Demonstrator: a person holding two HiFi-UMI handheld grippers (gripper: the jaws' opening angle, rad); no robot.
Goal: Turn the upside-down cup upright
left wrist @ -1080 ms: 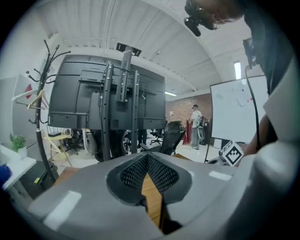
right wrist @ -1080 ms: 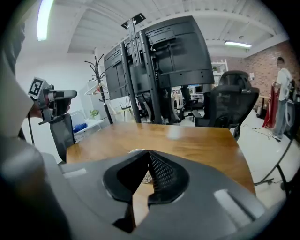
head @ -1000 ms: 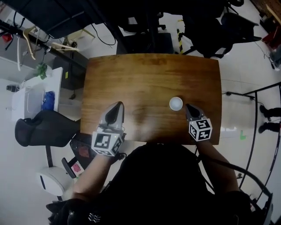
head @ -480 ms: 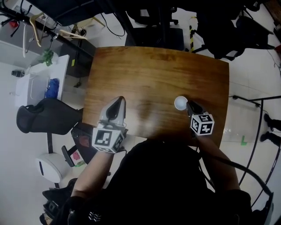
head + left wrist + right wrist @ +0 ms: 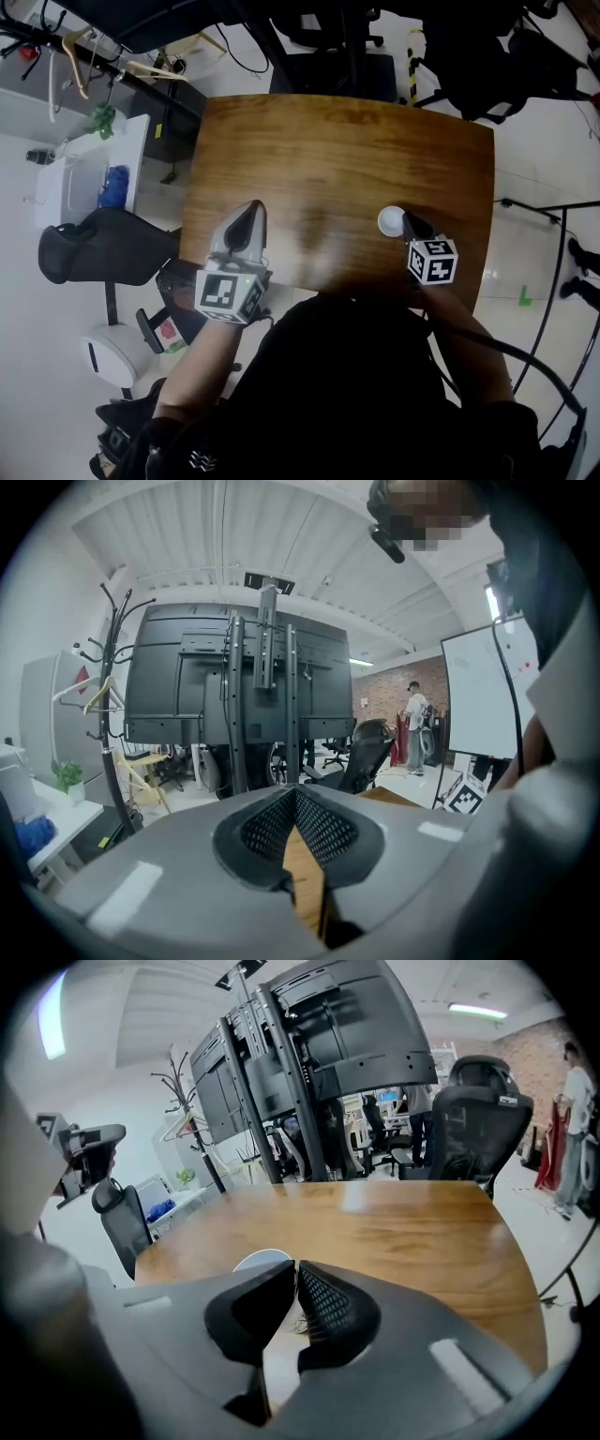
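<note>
A small white cup (image 5: 391,221) stands on the wooden table (image 5: 328,159), right of centre near the front edge; from above it shows as a plain white disc. My right gripper (image 5: 405,218) reaches it from the right. Its jaws have just been closing and are now shut on the cup's wall. In the right gripper view the cup's (image 5: 262,1259) rim peeks over the left jaw, and white shows between the pads of the right gripper (image 5: 295,1267). My left gripper (image 5: 247,221) hovers over the table's front left, shut and holding nothing. In its own view the left gripper (image 5: 295,799) shows only wood through the slit.
A black office chair (image 5: 89,253) and a white side table (image 5: 84,173) stand left of the table. Monitor stands (image 5: 309,1063) and another black chair (image 5: 478,1115) rise beyond the far edge. A person (image 5: 574,1138) stands far off at the right.
The right gripper has come forward and left, from just beside the cup to its edge, and has taken hold of it. The left gripper has stayed put.
</note>
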